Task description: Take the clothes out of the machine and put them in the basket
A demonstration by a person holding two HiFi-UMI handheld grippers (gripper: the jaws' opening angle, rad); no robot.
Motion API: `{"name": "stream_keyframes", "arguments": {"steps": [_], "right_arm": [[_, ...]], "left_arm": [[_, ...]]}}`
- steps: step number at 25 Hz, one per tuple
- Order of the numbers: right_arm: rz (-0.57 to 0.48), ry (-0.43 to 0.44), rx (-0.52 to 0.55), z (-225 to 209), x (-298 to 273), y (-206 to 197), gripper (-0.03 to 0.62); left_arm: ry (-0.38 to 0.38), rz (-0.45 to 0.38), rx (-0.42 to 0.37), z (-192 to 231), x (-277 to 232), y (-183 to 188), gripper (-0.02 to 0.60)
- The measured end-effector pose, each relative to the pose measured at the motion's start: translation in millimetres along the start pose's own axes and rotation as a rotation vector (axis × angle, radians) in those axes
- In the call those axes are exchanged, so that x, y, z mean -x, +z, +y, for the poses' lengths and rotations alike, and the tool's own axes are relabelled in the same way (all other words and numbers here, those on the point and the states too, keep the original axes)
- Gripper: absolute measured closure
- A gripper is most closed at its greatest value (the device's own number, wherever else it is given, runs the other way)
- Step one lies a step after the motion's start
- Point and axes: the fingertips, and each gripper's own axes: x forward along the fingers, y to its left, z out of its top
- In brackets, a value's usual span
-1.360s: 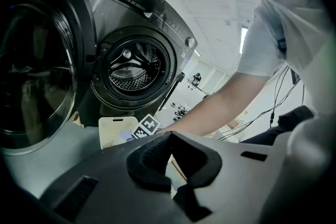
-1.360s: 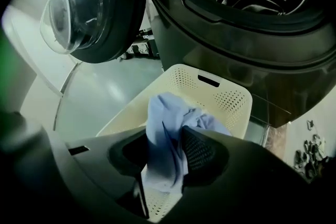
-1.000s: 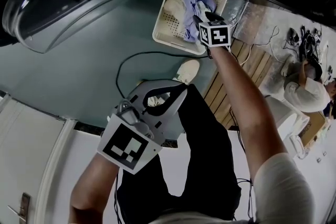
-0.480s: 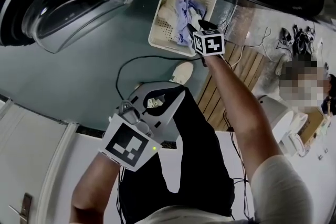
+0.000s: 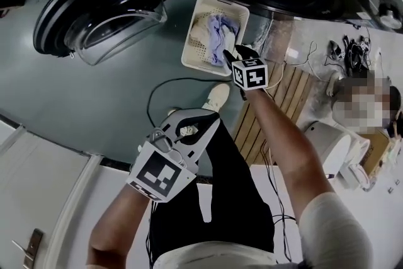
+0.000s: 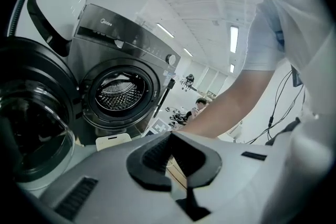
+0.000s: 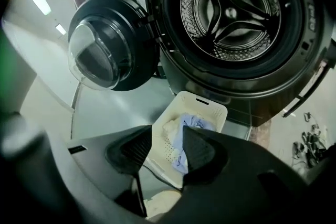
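Since a second ago both hands have come up. In the head view the basket [image 5: 191, 50] now looks smaller and lies further off beyond the right gripper [image 7: 167, 135]. More of the washing machine [image 7: 273, 97] and its swung-open door [image 7: 105, 44] shows past it. The right gripper's jaws stand partly apart, no wider or narrower than before, and nothing is between the pads, so it holds nothing. Through that gap, well below and ahead of the jaws, the cream basket sits on the floor just in front of the machine's foot. The clothes are in it. A blue garment [image 7: 195, 121] is bunched close by the right-hand pad, and a cream garment [image 7: 171, 125] touches it on the side toward the left-hand pad. Past the basket and higher than the jaw tips is the open drum [image 7: 231, 8], and the door hangs off to the left of the jaws. The left gripper [image 6: 171, 136] is nearer the person's body, well apart from the basket. Its jaw tips meet, closed on nothing. Ahead and to the left of its tips are the machine's opening and the near end of the basket. The person's right forearm [image 6: 236, 97] crosses to the right of those tips. Between the two grippers in the head view, a pale shoe [image 5: 217, 96] stands on the floor near a black cable [image 5: 154, 88].
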Motion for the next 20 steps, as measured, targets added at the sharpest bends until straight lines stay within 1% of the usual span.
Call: {"name": "stream_keyframes", "arguments": {"steps": [2,5,12,15,19,20], "right_arm": [[-0.014,0.006,0.014,6.2,16.6,5.6,0.408],[-0.018,0.027,0.032,21.3,50.1,6.1,0.408],[-0.08,0.068,0.058,57.2,110.3,26.0,0.41],[-0.112,0.095,0.085,78.0,141.0,36.3,0.411],[-0.153,0.137,0.077,106.0,195.2,48.6,0.416],[-0.161,0.146,0.078,112.9,210.1,51.0,0.426]], "left_arm": [[0.002,0.0,-0.005,-6.1,7.9,5.5,0.581],[0.007,-0.009,0.017,-21.8,21.4,14.9,0.581],[0.001,-0.024,0.005,-50.0,45.1,38.2,0.581],[-0.008,-0.016,-0.007,-66.3,55.8,44.6,0.582],[-0.015,0.003,-0.014,-91.3,80.1,52.3,0.581],[-0.016,0.008,-0.014,-97.5,87.1,54.7,0.581]]}}
